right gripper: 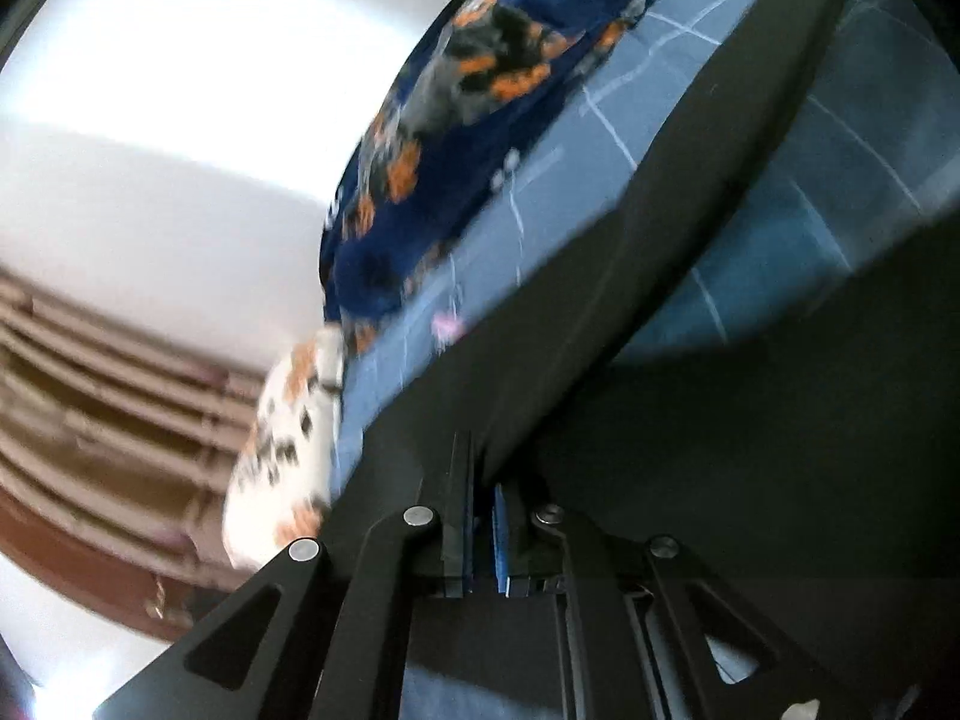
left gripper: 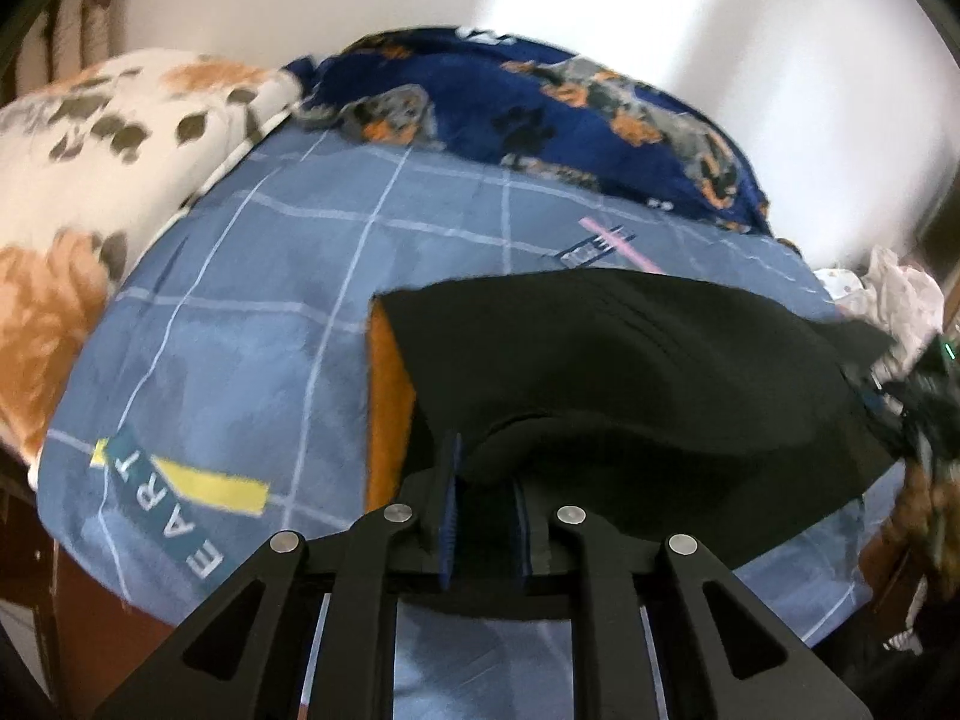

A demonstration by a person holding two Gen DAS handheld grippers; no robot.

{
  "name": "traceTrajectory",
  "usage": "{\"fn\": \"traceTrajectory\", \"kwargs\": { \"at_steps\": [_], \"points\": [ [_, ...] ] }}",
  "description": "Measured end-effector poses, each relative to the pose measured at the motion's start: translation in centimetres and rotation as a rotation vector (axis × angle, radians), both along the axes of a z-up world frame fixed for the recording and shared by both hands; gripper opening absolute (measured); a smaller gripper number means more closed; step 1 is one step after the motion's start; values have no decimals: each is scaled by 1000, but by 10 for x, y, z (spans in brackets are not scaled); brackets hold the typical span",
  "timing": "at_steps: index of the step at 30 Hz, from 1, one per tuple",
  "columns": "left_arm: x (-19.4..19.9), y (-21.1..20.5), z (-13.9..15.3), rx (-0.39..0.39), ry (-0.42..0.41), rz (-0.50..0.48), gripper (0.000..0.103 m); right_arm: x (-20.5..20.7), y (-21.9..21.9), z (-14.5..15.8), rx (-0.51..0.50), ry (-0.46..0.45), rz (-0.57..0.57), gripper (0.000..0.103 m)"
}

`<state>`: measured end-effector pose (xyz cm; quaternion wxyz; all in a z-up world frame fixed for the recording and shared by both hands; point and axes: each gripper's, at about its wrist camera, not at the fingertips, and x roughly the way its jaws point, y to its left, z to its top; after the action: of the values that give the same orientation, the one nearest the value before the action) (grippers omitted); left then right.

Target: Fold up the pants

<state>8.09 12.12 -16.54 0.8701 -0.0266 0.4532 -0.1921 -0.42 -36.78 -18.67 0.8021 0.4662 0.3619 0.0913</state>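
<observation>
The black pants (left gripper: 630, 372) hang folded above a blue checked bedsheet (left gripper: 270, 312), with an orange inner side showing at their left edge. My left gripper (left gripper: 486, 474) is shut on the near edge of the pants. In the right wrist view, my right gripper (right gripper: 483, 480) is shut on the pants (right gripper: 690, 312), which stretch taut and tilted across the view. The right gripper also shows at the right edge of the left wrist view (left gripper: 918, 396), holding the pants' other end.
A navy blanket with dog prints (left gripper: 540, 114) lies at the back of the bed. A white and orange pillow (left gripper: 90, 168) lies at the left. Light crumpled clothes (left gripper: 888, 294) lie at the right. A white wall stands behind.
</observation>
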Motion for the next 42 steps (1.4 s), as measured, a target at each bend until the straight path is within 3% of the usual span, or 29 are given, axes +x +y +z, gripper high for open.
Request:
{"fn": "traceTrajectory", "kwargs": {
  "at_steps": [6, 14, 19, 22, 26, 31, 34, 36, 38, 42],
  "points": [
    [-9, 9, -18, 48, 24, 20, 16, -44, 26, -40, 16, 123, 27, 6],
    [-11, 15, -40, 159, 35, 43, 17, -40, 24, -64, 66, 184, 15, 6],
    [-7, 49, -27, 133, 21, 166, 17, -42, 28, -60, 62, 182, 21, 6],
    [-11, 55, -3, 125, -42, 222, 17, -43, 29, -64, 73, 199, 24, 6],
    [-22, 15, 23, 70, -108, 109, 20, -45, 30, -66, 75, 209, 26, 6],
    [-22, -58, -14, 78, -20, -92, 21, -45, 29, -69, 113, 191, 41, 8],
    [-24, -75, -43, 83, 42, -124, 21, -48, 18, -73, 190, 175, 24, 9],
    [-28, -76, -54, 88, 46, -116, 21, -55, -1, -68, 198, 163, -33, 16],
    [-28, -73, -54, 70, 36, -113, 21, -61, -25, -64, 210, 134, -91, 32],
    [-26, -69, -56, 46, 54, -98, 21, -83, -100, -58, 195, 83, -280, 32]
  ]
}}
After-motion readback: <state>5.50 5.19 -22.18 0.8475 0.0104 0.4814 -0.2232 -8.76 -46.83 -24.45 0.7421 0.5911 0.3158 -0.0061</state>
